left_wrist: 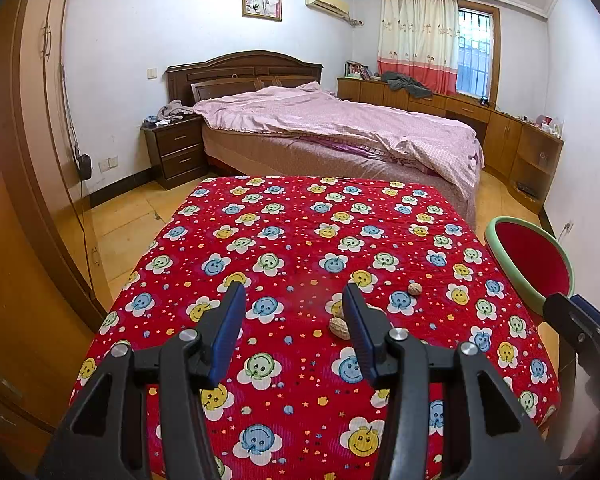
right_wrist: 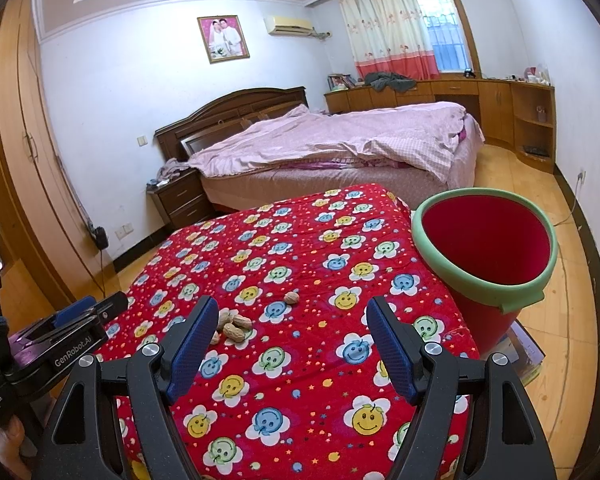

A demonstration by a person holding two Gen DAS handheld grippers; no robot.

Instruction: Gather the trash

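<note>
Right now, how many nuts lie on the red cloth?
At least 4: one walnut apart, farther back; about three peanuts clustered beside the right gripper's left finger, which may hide more.

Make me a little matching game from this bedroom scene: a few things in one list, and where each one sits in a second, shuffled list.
Things:
1. peanuts
2. walnut
3. red bin
4. dark clothing

Places:
A. beside the right edge of the flowered cloth
B. alone on the cloth, just beyond the shell cluster
C. heaped on the wooden cabinet under the curtain
D. clustered on the cloth near the left gripper

Pairs: 1-D, 2-B, 3-A, 4-C
</note>
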